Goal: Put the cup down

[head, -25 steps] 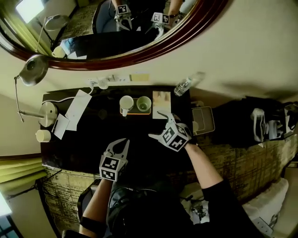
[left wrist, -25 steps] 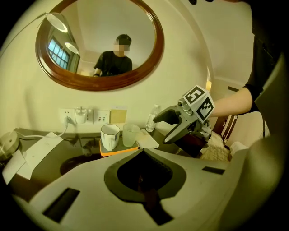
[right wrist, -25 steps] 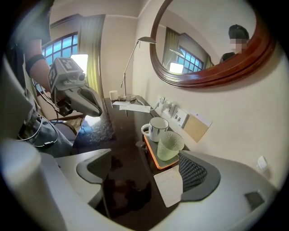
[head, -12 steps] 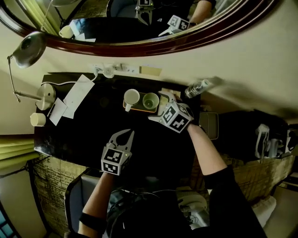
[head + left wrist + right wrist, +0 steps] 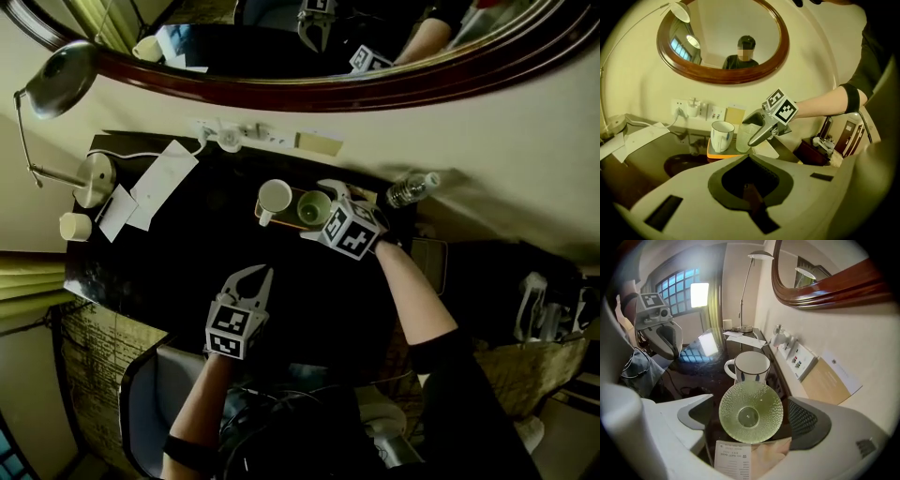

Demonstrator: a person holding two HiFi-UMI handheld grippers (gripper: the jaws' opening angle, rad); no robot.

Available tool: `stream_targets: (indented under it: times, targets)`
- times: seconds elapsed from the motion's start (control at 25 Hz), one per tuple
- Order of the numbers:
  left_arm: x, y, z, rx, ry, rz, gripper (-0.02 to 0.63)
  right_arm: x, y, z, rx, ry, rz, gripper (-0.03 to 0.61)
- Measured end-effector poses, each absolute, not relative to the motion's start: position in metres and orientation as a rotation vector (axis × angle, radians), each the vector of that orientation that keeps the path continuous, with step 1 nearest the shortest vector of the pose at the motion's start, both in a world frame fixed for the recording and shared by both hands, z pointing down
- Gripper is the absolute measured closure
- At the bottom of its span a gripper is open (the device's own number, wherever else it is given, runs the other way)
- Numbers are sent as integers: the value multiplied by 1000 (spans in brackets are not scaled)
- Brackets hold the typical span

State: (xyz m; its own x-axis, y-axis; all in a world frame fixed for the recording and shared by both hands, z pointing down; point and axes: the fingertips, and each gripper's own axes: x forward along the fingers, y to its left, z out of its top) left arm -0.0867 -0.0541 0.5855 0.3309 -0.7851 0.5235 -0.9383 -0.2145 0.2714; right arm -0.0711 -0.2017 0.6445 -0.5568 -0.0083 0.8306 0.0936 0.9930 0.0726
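The head view looks steeply down from high over the dark table (image 5: pixel 169 272), with the wall and mirror (image 5: pixel 394 89) along the frame's top. The left gripper view sits low and farther back, facing that wall, with the green glass (image 5: pixel 742 138) and mug (image 5: pixel 722 136) at centre. The right gripper view hangs close above the same glass and looks down into it, with the mug just behind and the left gripper (image 5: pixel 669 350) at upper left.
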Motion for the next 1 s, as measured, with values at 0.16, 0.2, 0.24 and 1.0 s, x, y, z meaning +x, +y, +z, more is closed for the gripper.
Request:
stream_targets:
  times: [0.16,0.2,0.24,1.0]
  targets:
    - [-90,-52,589,2043,-1523,365,626,-74,-206,654,-89,-2133,-141,52]
    - [-91,-51,590,2038,-1528,362,626,-75,-207,656,-99,-2125,-144,52]
    - [-93,-50,591,2032,-1533,361,626,-76,-207,659,-112,-2115,-148,53]
    - [-100,-34,599,2020,-1505,398,626,-74,-198,664,-170,-2036,-264,170]
